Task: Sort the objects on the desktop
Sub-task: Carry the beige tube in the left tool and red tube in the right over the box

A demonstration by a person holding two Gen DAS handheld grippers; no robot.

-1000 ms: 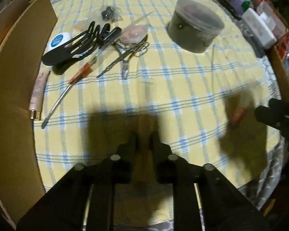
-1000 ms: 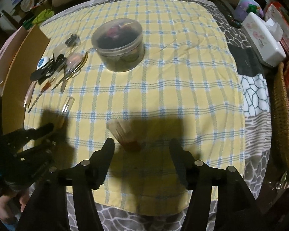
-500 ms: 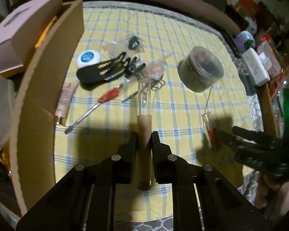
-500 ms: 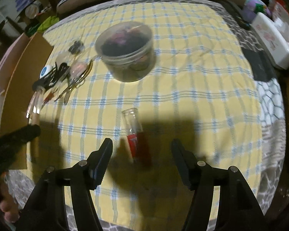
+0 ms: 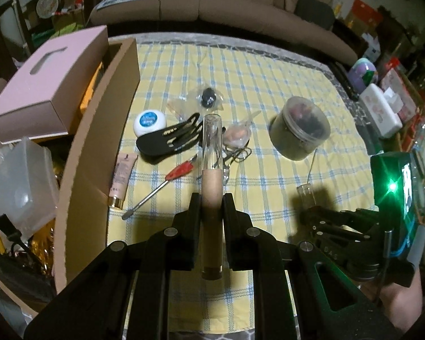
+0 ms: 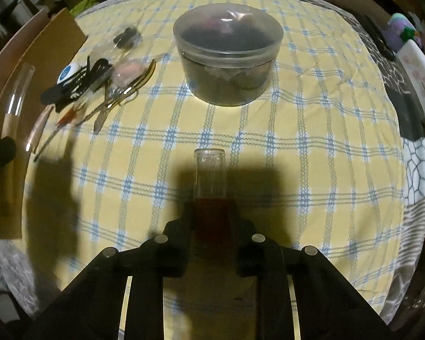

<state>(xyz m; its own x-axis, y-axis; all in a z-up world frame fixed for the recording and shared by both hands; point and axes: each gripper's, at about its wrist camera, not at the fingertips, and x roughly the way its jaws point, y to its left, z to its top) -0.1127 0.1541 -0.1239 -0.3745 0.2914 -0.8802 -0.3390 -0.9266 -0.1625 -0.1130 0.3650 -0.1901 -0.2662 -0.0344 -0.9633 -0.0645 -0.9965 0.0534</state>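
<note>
We see our left gripper (image 5: 211,198) clamped on a clear tube of tan liquid (image 5: 211,170), raised above the yellow checked cloth (image 5: 269,175) | our right gripper (image 6: 211,209) clamped on a tube of red liquid (image 6: 209,178), over the cloth's near side | lidded round tub (image 6: 228,56) stands beyond | hair clip (image 5: 170,138), floss case (image 5: 149,120), red-handled tool (image 5: 161,185) lie clustered by the cardboard box (image 5: 99,130).

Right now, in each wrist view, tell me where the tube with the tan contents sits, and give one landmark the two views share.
Left wrist view: the tan-filled tube stands at centre, clamped between the left gripper's fingers, clear end pointing away.
Right wrist view: the same tube shows at the far left edge, in front of the cardboard box wall.
Shared landmark: the round lidded plastic container on the yellow checked cloth.
</note>
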